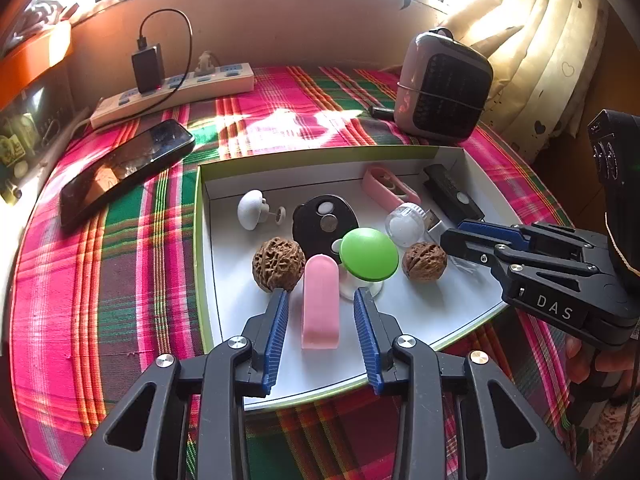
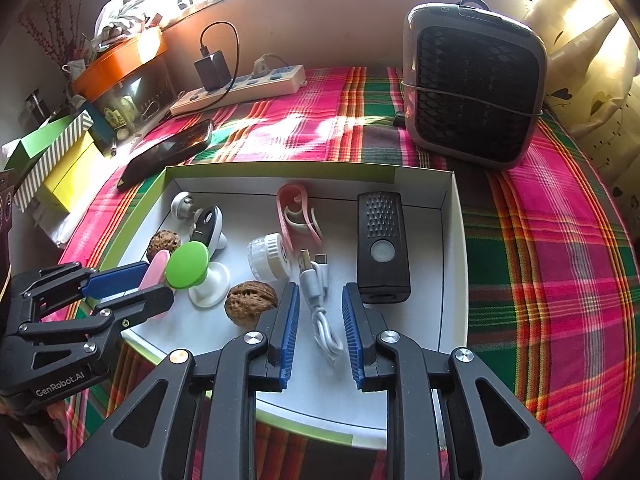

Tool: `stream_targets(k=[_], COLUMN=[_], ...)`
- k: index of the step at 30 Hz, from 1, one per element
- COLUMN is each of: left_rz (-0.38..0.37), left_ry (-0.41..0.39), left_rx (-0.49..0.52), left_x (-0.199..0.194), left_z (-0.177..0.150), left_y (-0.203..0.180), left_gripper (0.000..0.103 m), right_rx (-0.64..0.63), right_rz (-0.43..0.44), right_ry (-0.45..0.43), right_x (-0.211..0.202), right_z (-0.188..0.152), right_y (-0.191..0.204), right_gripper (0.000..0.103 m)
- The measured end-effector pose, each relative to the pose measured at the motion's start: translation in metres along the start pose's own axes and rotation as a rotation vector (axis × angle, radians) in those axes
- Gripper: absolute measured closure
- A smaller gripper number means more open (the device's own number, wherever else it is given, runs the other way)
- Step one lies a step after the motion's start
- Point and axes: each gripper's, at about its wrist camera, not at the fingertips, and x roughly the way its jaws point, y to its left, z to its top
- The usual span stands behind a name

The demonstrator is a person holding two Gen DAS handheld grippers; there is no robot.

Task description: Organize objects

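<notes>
Left gripper (image 1: 321,300) open, jaws astride the pink eraser-like block (image 1: 320,304) lying low centre in the white tray (image 1: 440,316); no contact visible. Right gripper (image 2: 320,300) open too, straddling the coiled white USB cable (image 2: 320,300) at lower centre of its view. Small items all sit inside the tray. Judgement: if the block is the target, close squarely on its long sides and keep clear of the walnut (image 1: 276,264) and green knob (image 1: 370,254) crowding its far end.
</notes>
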Motion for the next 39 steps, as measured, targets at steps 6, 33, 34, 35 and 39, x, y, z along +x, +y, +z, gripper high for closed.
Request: stream_targets(k=[6, 33, 34, 35, 39], left_rz=[0.001, 0.059, 0.061, 0.076, 0.092], left_ry=[-0.01, -0.081, -0.083, -0.089, -0.103], left_rx=[-0.006, -0.023, -0.026, -0.02, -0.018], left_x=[-0.008, -0.031, -0.033, -0.035, -0.041], left_z=[-0.002, -0.004, -0.005, -0.006, -0.01], left_y=[0.001, -0.024, -0.025, -0.026, -0.028], left_gripper=[0.069, 0.068, 0.068, 0.068, 0.068], right_rx=[-0.003, -0.03, -0.032, -0.035, -0.04], right_rz=[-0.009, -0.032, -0.033, -0.034, -0.038], right_ry=[-0.014, -0.085, -0.088, -0.091, -0.099], right_x=[-0.006, -0.042, -0.044, -0.045, -0.049], right_z=[-0.003, -0.018, -0.019, -0.02, -0.024], right_y=[0.003, 0.018, 0.019, 0.019, 0.022], right_gripper=[0.079, 0.074, 0.074, 0.074, 0.073])
